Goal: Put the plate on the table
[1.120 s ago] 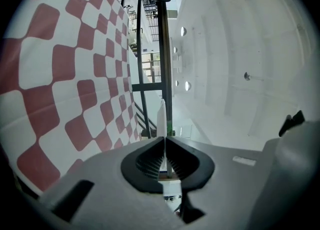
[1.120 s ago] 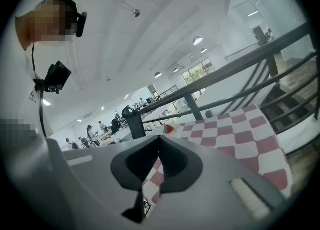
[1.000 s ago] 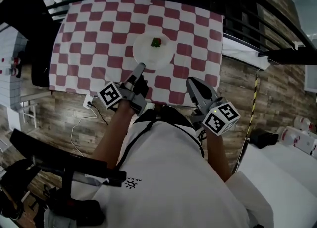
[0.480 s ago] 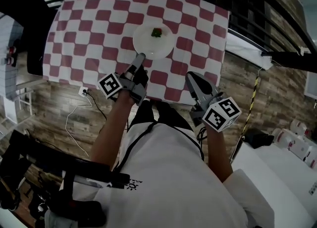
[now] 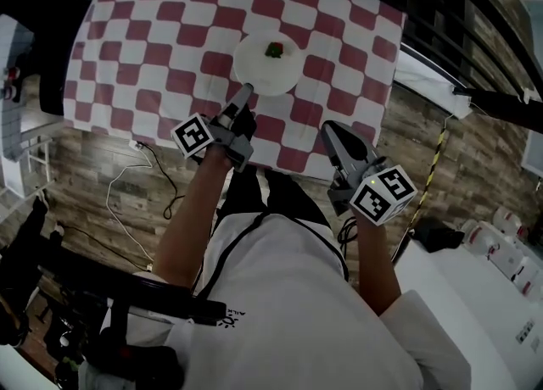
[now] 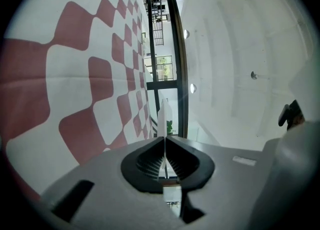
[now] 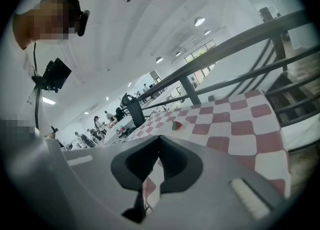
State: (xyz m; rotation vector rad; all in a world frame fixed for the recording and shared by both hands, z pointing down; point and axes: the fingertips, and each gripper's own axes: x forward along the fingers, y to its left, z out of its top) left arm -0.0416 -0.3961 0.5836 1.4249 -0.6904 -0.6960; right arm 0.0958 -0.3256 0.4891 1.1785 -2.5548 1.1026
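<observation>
A white plate (image 5: 268,64) carrying a small red and green strawberry (image 5: 273,50) lies over the red-and-white checked tablecloth (image 5: 153,49). My left gripper (image 5: 244,93) reaches to the plate's near rim. In the left gripper view the left gripper (image 6: 164,139) is turned on its side and shut on the thin white plate (image 6: 163,116), seen edge-on. My right gripper (image 5: 333,132) hangs near the table's front edge, right of the plate. In the right gripper view the right gripper (image 7: 159,138) is shut with nothing in it, and the strawberry (image 7: 176,124) lies beyond it.
A black railing (image 5: 475,91) runs along the table's far and right sides. The floor (image 5: 93,176) is wood planks with a white cable (image 5: 127,202) at the left. Black equipment (image 5: 102,295) sits at the lower left. White surfaces (image 5: 501,278) stand at the lower right.
The head view has drifted, so the table sits higher in the picture. My left gripper keeps its hold on the plate's rim, and the right gripper stays near the table's front edge.
</observation>
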